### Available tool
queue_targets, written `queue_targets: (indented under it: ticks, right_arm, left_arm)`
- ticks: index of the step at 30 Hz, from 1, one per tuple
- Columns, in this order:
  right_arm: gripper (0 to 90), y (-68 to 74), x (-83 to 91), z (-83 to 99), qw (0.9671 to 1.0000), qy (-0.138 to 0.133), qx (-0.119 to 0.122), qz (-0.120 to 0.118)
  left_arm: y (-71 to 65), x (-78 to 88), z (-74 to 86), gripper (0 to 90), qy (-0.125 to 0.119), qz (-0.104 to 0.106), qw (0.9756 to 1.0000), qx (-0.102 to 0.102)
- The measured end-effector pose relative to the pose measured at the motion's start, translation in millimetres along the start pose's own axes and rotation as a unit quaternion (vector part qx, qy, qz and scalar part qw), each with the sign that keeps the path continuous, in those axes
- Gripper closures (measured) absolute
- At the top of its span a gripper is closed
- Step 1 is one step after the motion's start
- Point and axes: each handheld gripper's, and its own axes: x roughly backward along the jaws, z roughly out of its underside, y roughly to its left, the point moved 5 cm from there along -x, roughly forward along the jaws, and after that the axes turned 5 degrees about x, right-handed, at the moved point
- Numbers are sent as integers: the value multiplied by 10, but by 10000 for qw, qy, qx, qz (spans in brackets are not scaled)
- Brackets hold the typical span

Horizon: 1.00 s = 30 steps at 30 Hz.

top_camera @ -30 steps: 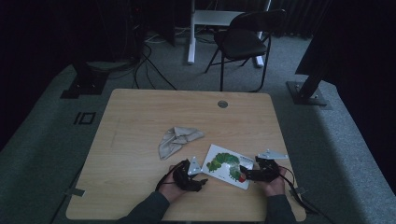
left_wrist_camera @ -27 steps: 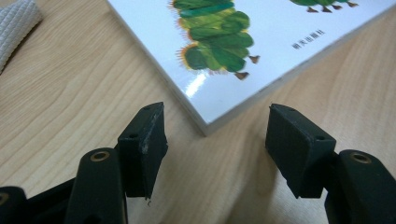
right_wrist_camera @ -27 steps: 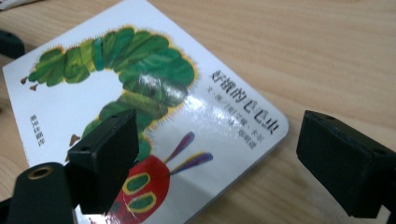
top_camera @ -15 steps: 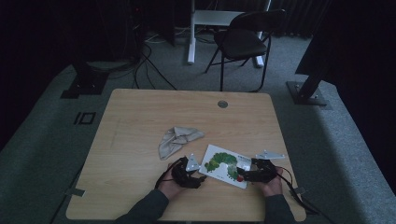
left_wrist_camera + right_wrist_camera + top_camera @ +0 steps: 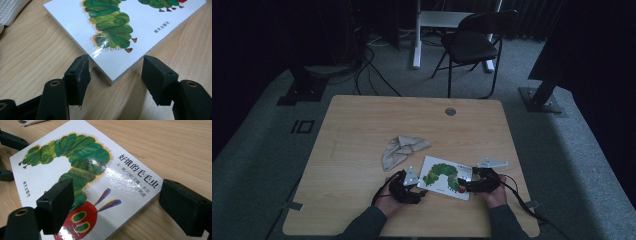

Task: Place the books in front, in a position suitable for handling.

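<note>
While both tongs sit apart, 1 book [image 5: 444, 177] lies flat on the worktop [image 5: 362, 130].
L to R: 1 cloth [image 5: 399, 150], left tongs [image 5: 113, 75] round the book's corner, right tongs [image 5: 115, 207] over its far end, nothing clamped; 1 chair [image 5: 474, 42] behind, dark rm.

The high view looks down on the whole table [image 5: 362, 130]; both gripper views sit close, facing the caterpillar picture book [image 5: 140, 22] between their jaws.
</note>
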Motion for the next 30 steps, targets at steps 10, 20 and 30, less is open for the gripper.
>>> queue_targets:
  ticks: [10, 20, 30]
  right_arm:
    - [125, 32, -71, -42, 10000, 9, 36, -52]
    - [126, 58, -111, -65, 9998, 70, 140, -120]
    - [126, 69, -165, -112, 9998, 49, 99, -189]
  left_arm:
    - [6, 50, 56, 400, -39, 5, 10000, 11]
    - [19, 81, 85, 400, -37, -42, 10000, 34]
    - [9, 116, 118, 402, -34, -91, 9999, 91]
